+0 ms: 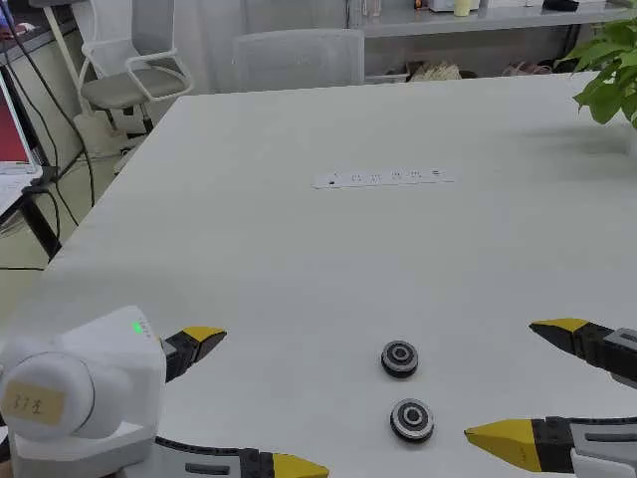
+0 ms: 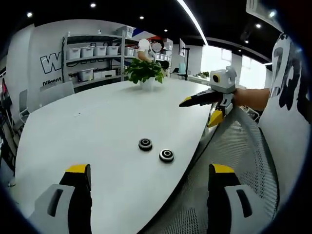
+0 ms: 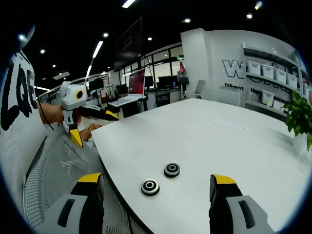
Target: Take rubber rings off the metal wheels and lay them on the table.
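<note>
While both claws gape empty, two metal wheels (image 1: pixel 412 419) lie flat on the white table (image 1: pixel 299 249), at 5 o'clock in the head view.

Of the pair, the near wheel (image 1: pixel 412 419) sits by the table's near edge. The far wheel (image 1: pixel 399 358) is just beside it at 12 o'clock, not touching, and each has a dark ring around a metal hub. At 9 o'clock of them hangs the left gripper (image 1: pixel 261 401), at 3 o'clock the right gripper (image 1: pixel 510 380), yellow-tipped jaws spread wide, touching nothing. A white power strip (image 1: pixel 383 179) lies farther up at 12 o'clock, and a potted plant (image 1: pixel 609 75) stands at 2 o'clock.
</note>
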`<state>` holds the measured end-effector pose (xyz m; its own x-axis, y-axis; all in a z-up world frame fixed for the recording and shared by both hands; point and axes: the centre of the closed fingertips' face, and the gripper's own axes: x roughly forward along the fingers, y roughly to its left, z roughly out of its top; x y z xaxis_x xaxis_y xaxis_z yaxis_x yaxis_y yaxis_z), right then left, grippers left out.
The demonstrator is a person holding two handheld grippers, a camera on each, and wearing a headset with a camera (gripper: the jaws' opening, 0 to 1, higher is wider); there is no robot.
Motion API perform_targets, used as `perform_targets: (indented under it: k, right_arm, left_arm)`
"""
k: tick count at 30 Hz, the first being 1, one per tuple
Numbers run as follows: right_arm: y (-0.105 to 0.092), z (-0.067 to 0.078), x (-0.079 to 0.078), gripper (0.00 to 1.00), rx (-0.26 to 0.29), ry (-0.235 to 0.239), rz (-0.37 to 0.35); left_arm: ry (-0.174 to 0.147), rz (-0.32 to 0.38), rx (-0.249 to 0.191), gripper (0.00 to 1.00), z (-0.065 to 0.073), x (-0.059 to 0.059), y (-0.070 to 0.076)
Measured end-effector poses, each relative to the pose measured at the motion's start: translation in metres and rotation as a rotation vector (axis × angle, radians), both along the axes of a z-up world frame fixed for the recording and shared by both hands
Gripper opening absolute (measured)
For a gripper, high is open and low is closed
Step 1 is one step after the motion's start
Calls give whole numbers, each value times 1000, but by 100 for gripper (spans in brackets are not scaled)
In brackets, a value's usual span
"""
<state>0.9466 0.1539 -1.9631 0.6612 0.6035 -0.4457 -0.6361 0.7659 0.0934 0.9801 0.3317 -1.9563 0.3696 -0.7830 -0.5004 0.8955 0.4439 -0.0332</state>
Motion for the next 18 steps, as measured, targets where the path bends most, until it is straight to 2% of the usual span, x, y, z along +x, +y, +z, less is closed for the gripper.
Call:
perform_targets:
  k: [18]
  right_arm:
    - [1, -2, 0, 89, -5, 3, 12]
  left_arm:
    - [-1, 22, 4, 97, 0, 1, 5]
